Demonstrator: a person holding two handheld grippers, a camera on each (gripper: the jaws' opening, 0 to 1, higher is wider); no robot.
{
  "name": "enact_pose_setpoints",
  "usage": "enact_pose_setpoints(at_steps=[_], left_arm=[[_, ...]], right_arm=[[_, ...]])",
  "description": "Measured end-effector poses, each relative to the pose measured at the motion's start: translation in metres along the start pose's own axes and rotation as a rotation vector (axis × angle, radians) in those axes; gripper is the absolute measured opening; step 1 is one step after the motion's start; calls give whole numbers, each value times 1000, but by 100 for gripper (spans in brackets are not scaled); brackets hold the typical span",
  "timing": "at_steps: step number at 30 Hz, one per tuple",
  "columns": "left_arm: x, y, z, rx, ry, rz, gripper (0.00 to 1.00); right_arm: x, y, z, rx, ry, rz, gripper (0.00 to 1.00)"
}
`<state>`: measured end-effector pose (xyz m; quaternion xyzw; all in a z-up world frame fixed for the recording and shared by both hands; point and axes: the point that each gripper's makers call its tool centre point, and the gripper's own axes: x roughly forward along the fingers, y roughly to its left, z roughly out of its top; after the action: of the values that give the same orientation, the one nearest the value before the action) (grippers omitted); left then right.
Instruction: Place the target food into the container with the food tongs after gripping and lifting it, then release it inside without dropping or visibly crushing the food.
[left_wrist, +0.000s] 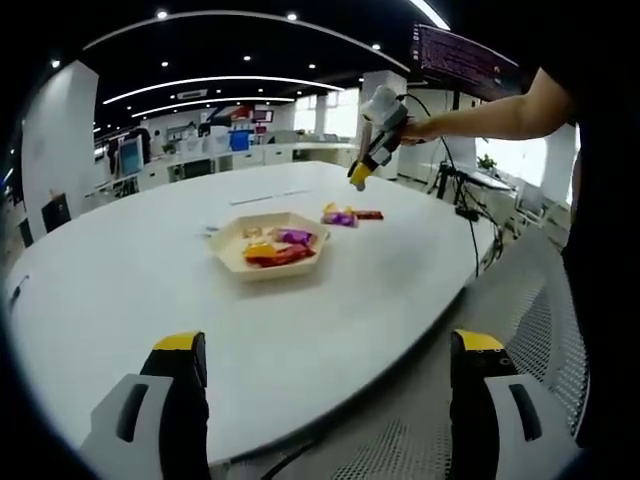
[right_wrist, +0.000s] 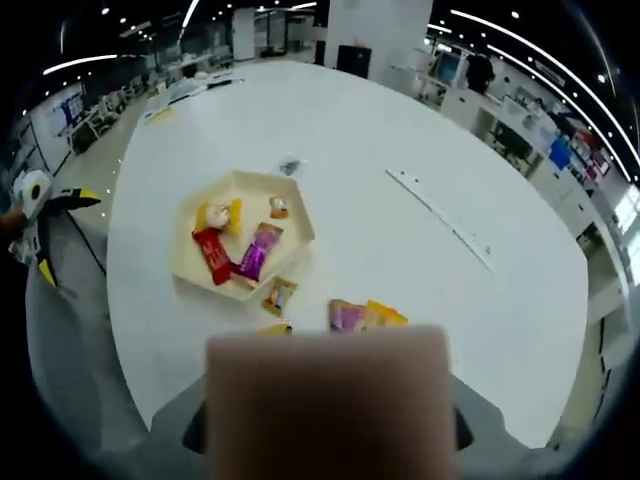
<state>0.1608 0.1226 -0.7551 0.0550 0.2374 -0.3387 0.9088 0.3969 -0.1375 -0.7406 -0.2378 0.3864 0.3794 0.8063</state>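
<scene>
Left tongs (left_wrist: 325, 370) gaped wide. Right tongs' (left_wrist: 362, 172) state we could not tell, perhaps closed. We advise descending squarely over purple packet (right_wrist: 345, 315), frame centre.

The table (right_wrist: 420, 150) is plain white; the hexagonal tray (right_wrist: 190, 265) is cream. Wrappers in it are red (right_wrist: 213, 255), purple (right_wrist: 257, 252) and yellow (right_wrist: 218, 214) — another purple-and-yellow packet (right_wrist: 362, 316) lies outside. The left gripper (left_wrist: 330, 400) is grey with yellow-tipped black jaws.
</scene>
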Motion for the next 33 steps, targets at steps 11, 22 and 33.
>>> enact_pose_setpoints(at_steps=[11, 22, 33], left_arm=[[1, 0, 1, -18, 8, -2, 99], [2, -1, -3, -21, 31, -8, 99], [3, 0, -7, -26, 57, -7, 98]], right_arm=[[15, -1, -8, 7, 22, 9, 26], [34, -9, -18, 30, 29, 11, 27], [46, -9, -21, 17, 45, 18, 27]])
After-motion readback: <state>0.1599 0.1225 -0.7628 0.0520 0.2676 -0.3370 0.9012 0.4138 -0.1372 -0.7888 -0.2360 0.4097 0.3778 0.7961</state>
